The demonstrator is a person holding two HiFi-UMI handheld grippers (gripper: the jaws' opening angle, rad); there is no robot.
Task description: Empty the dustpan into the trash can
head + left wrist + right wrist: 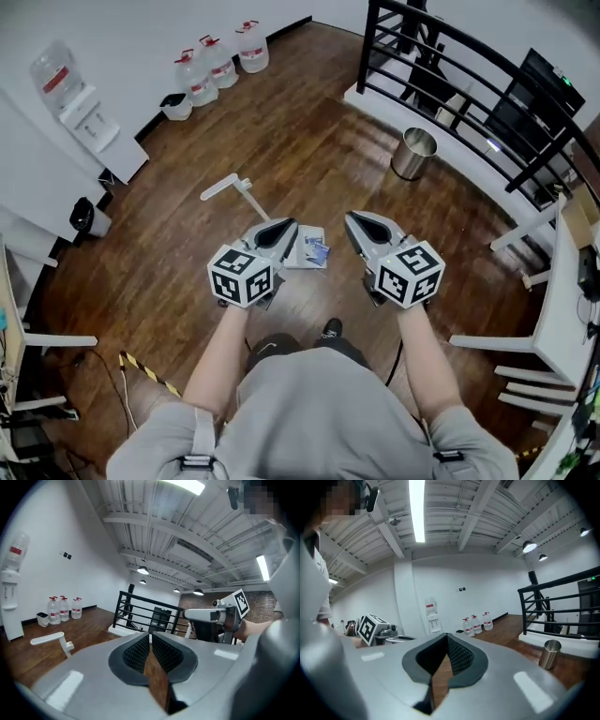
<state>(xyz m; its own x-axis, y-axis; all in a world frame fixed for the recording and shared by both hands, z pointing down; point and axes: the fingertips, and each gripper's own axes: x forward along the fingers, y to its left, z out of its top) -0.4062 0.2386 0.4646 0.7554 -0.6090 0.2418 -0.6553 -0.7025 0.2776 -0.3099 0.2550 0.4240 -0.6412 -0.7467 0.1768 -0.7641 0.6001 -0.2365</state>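
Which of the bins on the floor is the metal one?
The shiny cylindrical trash can, alone by the black railing. The small bin beside the water jugs and the dark bin further left sit against the white wall.

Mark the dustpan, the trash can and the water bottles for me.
dustpan (309, 235), head view, on a bare part of its tray.
trash can (411, 161), head view, on its metal side wall.
water bottles (218, 64), head view, on the middle bottle's body.

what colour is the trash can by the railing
Shiny silver metal. The trash can shows best in the head view.
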